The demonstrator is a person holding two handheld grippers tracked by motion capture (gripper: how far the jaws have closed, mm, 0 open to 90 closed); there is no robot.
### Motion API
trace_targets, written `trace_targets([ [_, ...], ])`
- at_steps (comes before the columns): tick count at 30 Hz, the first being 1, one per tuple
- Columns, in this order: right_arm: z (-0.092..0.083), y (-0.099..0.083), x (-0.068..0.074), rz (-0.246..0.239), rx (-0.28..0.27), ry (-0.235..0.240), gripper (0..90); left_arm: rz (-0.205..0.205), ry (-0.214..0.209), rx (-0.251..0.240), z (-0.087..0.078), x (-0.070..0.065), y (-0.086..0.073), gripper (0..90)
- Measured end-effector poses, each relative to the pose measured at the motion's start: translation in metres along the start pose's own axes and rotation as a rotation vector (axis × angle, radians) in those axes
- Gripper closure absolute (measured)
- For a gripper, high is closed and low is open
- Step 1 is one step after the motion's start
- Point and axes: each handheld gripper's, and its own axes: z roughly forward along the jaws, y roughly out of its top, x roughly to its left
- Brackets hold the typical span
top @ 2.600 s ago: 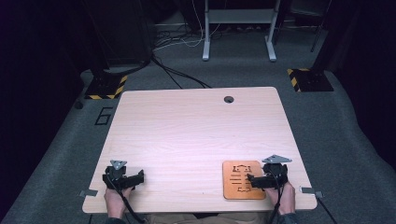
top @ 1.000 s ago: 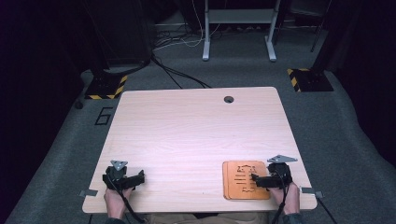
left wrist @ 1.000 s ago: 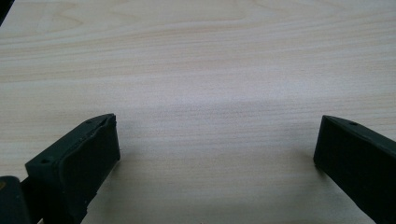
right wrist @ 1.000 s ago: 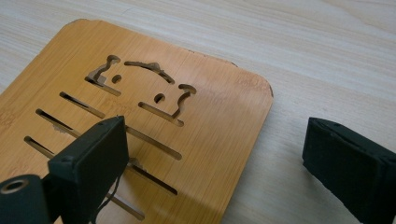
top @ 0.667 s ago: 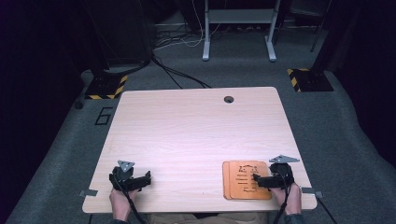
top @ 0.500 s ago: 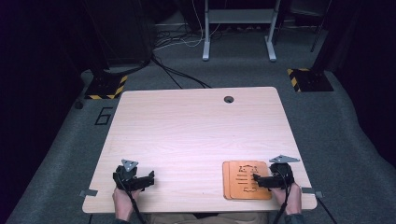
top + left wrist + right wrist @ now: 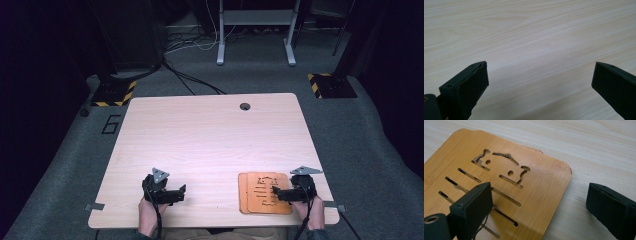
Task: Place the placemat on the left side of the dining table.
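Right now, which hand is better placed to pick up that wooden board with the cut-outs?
The right. The right gripper is open with one jaw over the wooden board and the other beyond its edge. The left gripper, also open, sits over bare table, well away from the board.

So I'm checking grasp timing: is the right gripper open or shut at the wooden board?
Open. The right gripper has its jaws spread wide, one over the flat wooden board, the other over the bare table.

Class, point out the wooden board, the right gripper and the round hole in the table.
wooden board (image 7: 541,185): right gripper view, plain face beside the slots.
right gripper (image 7: 276,192): high view, between its fingertips.
hole (image 7: 245,106): high view, its centre.
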Motion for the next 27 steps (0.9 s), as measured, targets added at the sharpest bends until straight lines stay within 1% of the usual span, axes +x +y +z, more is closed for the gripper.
trace_targets([
  [2, -0.001, 0.000, 0.000, 0.008, 0.004, -0.002, 6.0, 0.013, -0.017, 0.003, 0.001, -0.006, 0.003, 0.6],
  [5, -0.003, -0.002, -0.001, 0.000, -0.007, -0.002, 6.3, 0.029, -0.043, 0.003, 0.003, -0.015, 0.009, 0.6],
  [6, -0.004, -0.003, -0.002, 0.009, -0.009, 0.003, 6.4, 0.035, -0.053, 0.005, 0.004, -0.017, 0.011, 0.6],
  [7, -0.007, -0.005, -0.005, 0.026, -0.020, -0.004, 6.4, 0.041, -0.057, 0.005, 0.005, -0.020, 0.012, 0.6],
  [8, -0.007, -0.005, -0.005, 0.026, -0.020, -0.004, 6.4, 0.040, -0.060, 0.001, 0.006, -0.024, 0.014, 0.6],
  [9, -0.011, -0.008, -0.009, 0.038, -0.025, -0.019, 6.4, 0.048, -0.070, 0.002, 0.007, -0.027, 0.016, 0.5],
  [10, -0.013, -0.009, -0.010, 0.043, -0.027, -0.023, 6.5, 0.065, -0.079, 0.004, 0.008, -0.032, 0.019, 0.5],
  [11, -0.014, -0.009, -0.012, 0.048, -0.023, -0.034, 6.6, 0.073, -0.080, 0.005, 0.009, -0.035, 0.020, 0.5],
  [12, -0.014, -0.009, -0.012, 0.048, -0.023, -0.034, 6.6, 0.073, -0.080, 0.005, 0.009, -0.035, 0.020, 0.5],
  [13, -0.015, -0.010, -0.013, 0.048, -0.018, -0.045, 6.7, 0.076, -0.088, 0.007, 0.010, -0.037, 0.022, 0.5],
  [14, -0.016, -0.011, -0.015, 0.051, -0.018, -0.058, 6.8, 0.089, -0.094, 0.010, 0.011, -0.041, 0.025, 0.5],
  [15, -0.017, -0.012, -0.017, 0.051, -0.019, -0.062, 6.9, 0.089, -0.094, 0.010, 0.011, -0.041, 0.025, 0.5],
  [16, -0.018, -0.012, -0.018, 0.064, -0.019, -0.067, 7.0, 0.093, -0.098, 0.011, 0.012, -0.043, 0.025, 0.5],
  [19, -0.018, -0.014, -0.021, 0.062, -0.014, -0.076, 7.0, 0.109, -0.108, 0.013, 0.014, -0.048, 0.028, 0.5],
  [20, -0.018, -0.015, -0.022, 0.073, -0.018, -0.069, 6.8, 0.101, -0.112, 0.011, 0.015, -0.050, 0.028, 0.5],
  [21, -0.018, -0.015, -0.022, 0.073, -0.018, -0.069, 6.8, 0.110, -0.115, 0.017, 0.015, -0.051, 0.029, 0.5],
  [22, -0.018, -0.015, -0.022, 0.070, -0.020, -0.070, 6.8, 0.108, -0.115, 0.012, 0.016, -0.053, 0.029, 0.5],
  [23, -0.018, -0.016, -0.022, 0.075, -0.020, -0.071, 6.6, 0.119, -0.125, 0.020, 0.016, -0.055, 0.031, 0.5],
  [26, -0.018, -0.017, -0.023, 0.085, -0.026, -0.065, 6.5, 0.128, -0.134, 0.022, 0.017, -0.058, 0.032, 0.5],
  [27, -0.017, -0.018, -0.024, 0.079, -0.024, -0.076, 6.8, 0.132, -0.143, 0.024, 0.018, -0.062, 0.034, 0.7],
])
